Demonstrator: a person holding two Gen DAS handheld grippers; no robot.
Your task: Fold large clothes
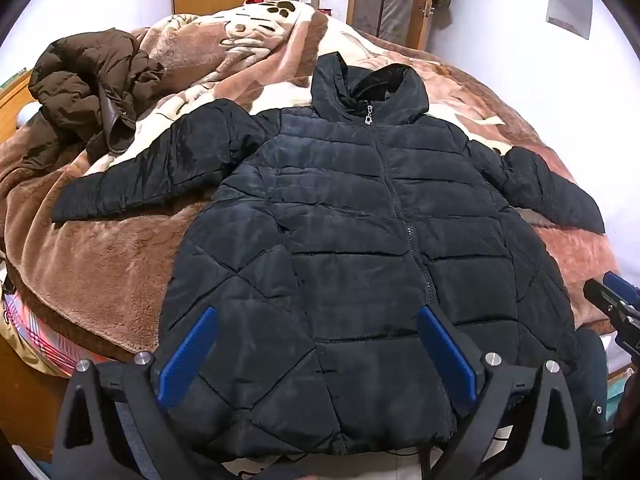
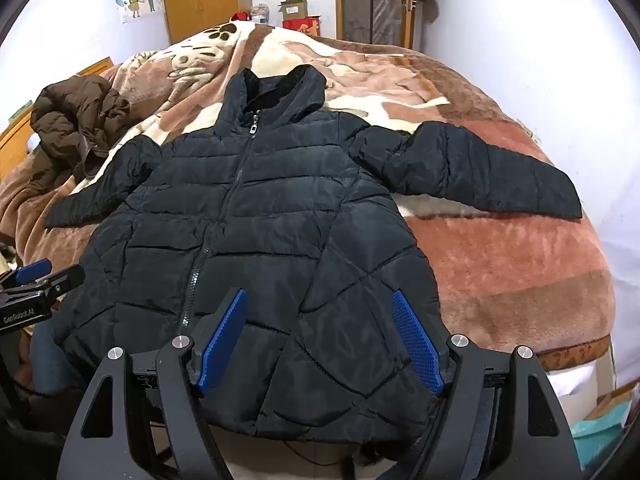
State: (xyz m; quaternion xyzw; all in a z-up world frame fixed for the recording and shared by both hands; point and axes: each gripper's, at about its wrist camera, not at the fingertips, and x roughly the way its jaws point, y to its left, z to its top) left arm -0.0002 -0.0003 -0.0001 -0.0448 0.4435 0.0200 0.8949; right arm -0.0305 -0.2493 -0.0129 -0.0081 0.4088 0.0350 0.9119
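- We hold our left gripper (image 1: 316, 354) above the near hem of the jacket, its blue pads (image 1: 188, 354) spread wide with nothing pinched between them.
- Our right gripper (image 2: 320, 338) hangs the same way over the hem's other side, its jaws standing wide apart and gripping nothing; each tool shows at the edge of the other's view.
- The black puffer jacket (image 1: 360, 240) lies flat and face up on the bed, zipped shut, hood (image 1: 372, 84) pointing away from us, hem nearest to us.
- Both sleeves are spread outward: the left sleeve (image 1: 160, 172) reaches toward the brown coat, the right sleeve (image 2: 480, 172) stretches across the bare blanket.
- A plush brown and cream blanket (image 2: 512, 264) with paw prints covers the bed under the jacket.
- A brown coat (image 1: 88, 84) sits crumpled in a heap at the far left of the bed, apart from the black jacket.
- Beyond the bed, a cardboard box (image 2: 294, 9) stands with its flaps up; we cannot tell what is in it.
- A wooden cabinet (image 2: 204, 0) stands closed against the far wall.
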